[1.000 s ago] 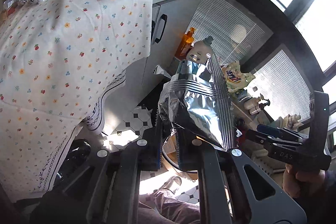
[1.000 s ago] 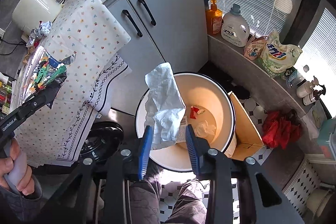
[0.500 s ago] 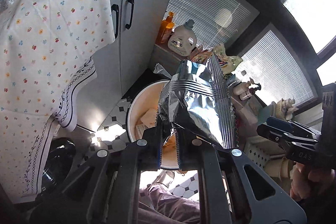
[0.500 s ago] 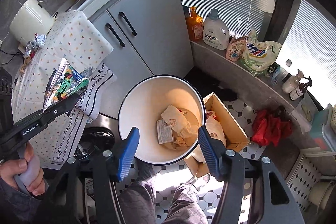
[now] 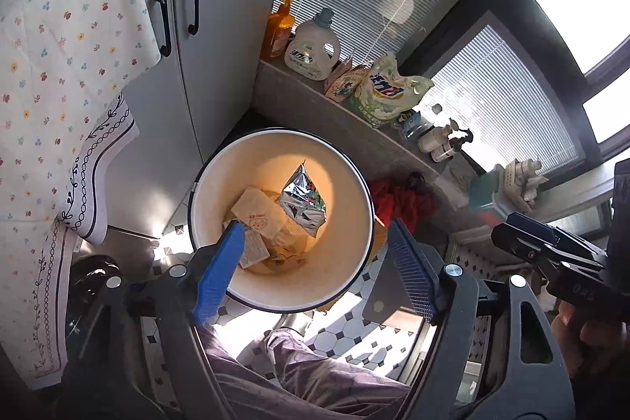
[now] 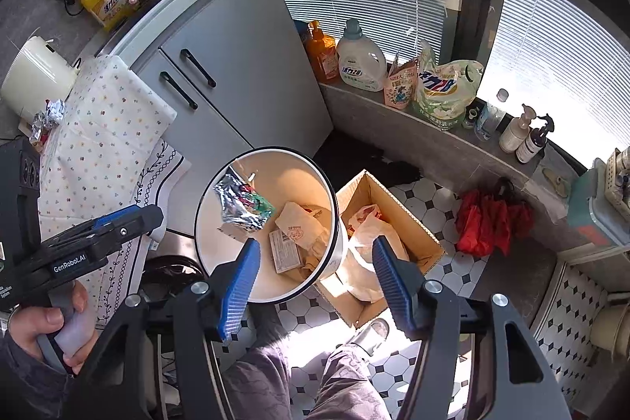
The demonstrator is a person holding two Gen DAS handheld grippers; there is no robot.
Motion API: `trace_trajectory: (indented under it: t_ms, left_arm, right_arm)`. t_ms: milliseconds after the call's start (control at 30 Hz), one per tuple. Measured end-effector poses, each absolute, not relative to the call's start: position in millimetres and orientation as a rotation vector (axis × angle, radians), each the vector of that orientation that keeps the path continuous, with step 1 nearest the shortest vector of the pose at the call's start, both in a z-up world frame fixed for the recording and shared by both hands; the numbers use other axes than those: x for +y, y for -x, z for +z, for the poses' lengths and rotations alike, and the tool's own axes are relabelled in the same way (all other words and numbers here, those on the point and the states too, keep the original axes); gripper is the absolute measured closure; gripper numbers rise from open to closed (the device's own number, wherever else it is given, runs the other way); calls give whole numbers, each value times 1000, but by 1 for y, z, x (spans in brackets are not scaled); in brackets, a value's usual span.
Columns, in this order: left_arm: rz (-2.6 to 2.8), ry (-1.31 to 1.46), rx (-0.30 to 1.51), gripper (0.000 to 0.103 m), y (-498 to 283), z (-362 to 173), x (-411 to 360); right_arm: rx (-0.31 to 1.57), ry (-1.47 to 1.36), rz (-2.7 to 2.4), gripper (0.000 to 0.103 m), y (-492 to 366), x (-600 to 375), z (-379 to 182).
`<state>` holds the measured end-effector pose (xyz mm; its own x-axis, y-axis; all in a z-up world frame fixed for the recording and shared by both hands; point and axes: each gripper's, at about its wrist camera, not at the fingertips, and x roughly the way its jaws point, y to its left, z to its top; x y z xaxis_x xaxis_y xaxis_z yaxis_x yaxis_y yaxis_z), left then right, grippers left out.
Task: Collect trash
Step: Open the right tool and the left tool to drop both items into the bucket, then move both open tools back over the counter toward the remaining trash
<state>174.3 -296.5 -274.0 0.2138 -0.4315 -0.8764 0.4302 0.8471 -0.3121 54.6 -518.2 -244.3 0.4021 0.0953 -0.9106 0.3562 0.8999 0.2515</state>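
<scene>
Both grippers hang over the bin with jaws spread wide and nothing between them: left gripper [image 5: 315, 262] centred above the opening, right gripper [image 6: 315, 278] straddling the bin's near rim and the cardboard box [image 6: 397, 223] beside it. Person's trouser legs [image 6: 315, 376] and a slipper show just below, on black-and-white floor tile. White round bin [image 5: 364, 191] stands on the floor against the grey cabinet [image 5: 212, 65]. Inside it: a silver foil snack bag [image 5: 303, 201], printed side partly showing, lying on top of tan paper wrappers [image 5: 256, 211] and a small printed card. Foil bag looks freshly dropped, resting high on the pile. Judgement: the drop-off step for this piece is finished; both tools are free. Farther off, in the right wrist view, the flowered tablecloth [image 6: 114, 128] covers a table beside the cabinet, and crumpled foil scraps [image 6: 49, 117] sit at its far corner next to a cream-coloured appliance [image 6: 37, 77]. These look like the remaining trash. Next move likely calls for swinging one gripper back over the table, jaws kept apart, lowering onto a foil wad and pinching it firmly; the wads are small and light and may slide on the cloth. Detergent bottles [image 6: 360, 60] on the window ledge beyond look like stock, not trash.
</scene>
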Motion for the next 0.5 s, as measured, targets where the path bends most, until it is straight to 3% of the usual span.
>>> trace_trajectory:
  t_ms: [367,500]
  left_arm:
    - [-485,71,1152,10,-189,-241,-223]
    - [-450,85,1126,6,-194,-229,-195]
  right_arm:
    - [1120,-442,-90,40,-87,-482,-232]
    - [1090,-429,-57,29,-104,-462,-222]
